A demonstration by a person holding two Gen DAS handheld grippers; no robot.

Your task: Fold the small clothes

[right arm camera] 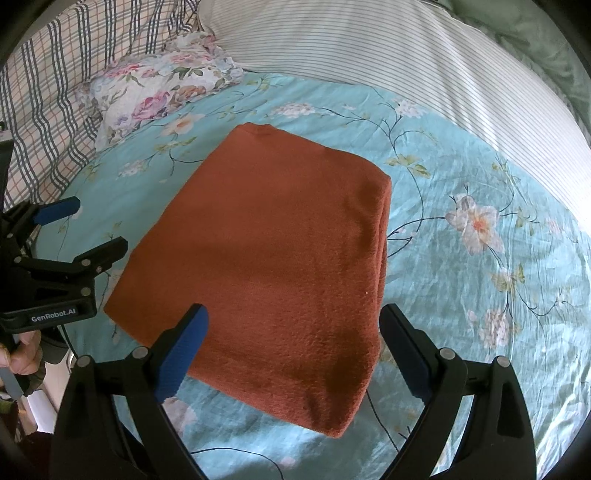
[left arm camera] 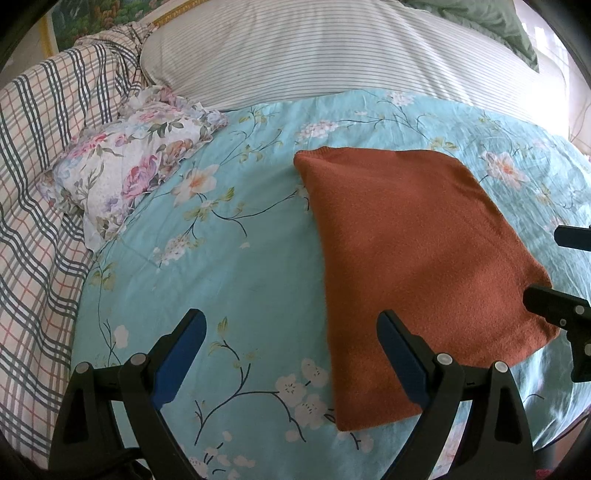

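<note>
A rust-orange knitted garment (left arm camera: 417, 258) lies folded into a flat rectangle on the turquoise floral bedsheet (left arm camera: 240, 280). It fills the middle of the right wrist view (right arm camera: 273, 258). My left gripper (left arm camera: 291, 325) is open and empty, held above the sheet at the garment's left edge. My right gripper (right arm camera: 293, 321) is open and empty, held above the garment's near edge. The right gripper also shows at the right edge of the left wrist view (left arm camera: 561, 273), and the left gripper at the left edge of the right wrist view (right arm camera: 92, 225).
A floral pillow (left arm camera: 129, 162) lies at the back left of the bed. A plaid blanket (left arm camera: 40, 184) is bunched along the left side. A striped duvet (left arm camera: 332, 51) runs across the back, with green fabric (left arm camera: 491, 18) behind it.
</note>
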